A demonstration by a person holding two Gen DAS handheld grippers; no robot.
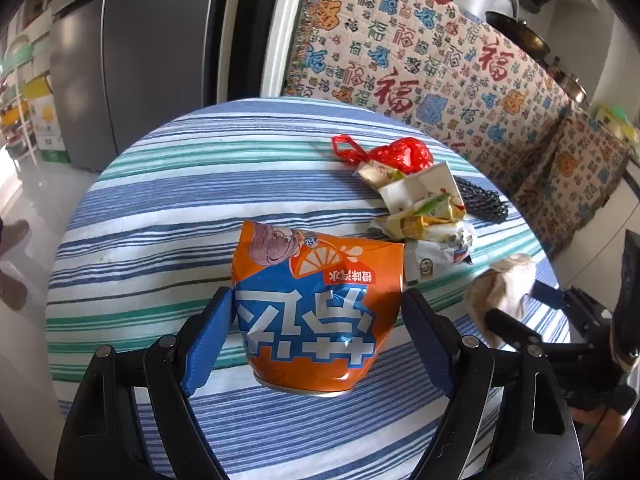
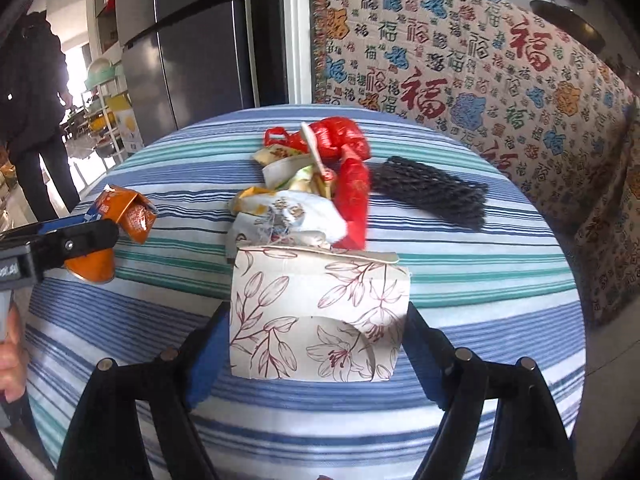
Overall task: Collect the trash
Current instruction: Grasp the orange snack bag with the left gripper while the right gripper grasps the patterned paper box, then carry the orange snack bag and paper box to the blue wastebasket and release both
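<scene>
From the left wrist view, the left gripper [image 1: 318,312] was clamped on a crushed orange can [image 1: 316,304], held over the striped tablecloth [image 1: 160,208]. Beyond it lay a heap of wrappers [image 1: 424,208], a red plastic bag [image 1: 400,154] and a black mesh sleeve [image 1: 482,200] beside them.

From the right wrist view, the right gripper [image 2: 318,332] squeezed a flattened floral box [image 2: 316,312] between its pads. The wrapper heap sat just behind it, the can off to the left.

crushed can [image 1: 316,312] left of wrapper pile [image 1: 420,208], mesh sleeve [image 1: 482,200] right, on table [image 1: 160,208]
</scene>
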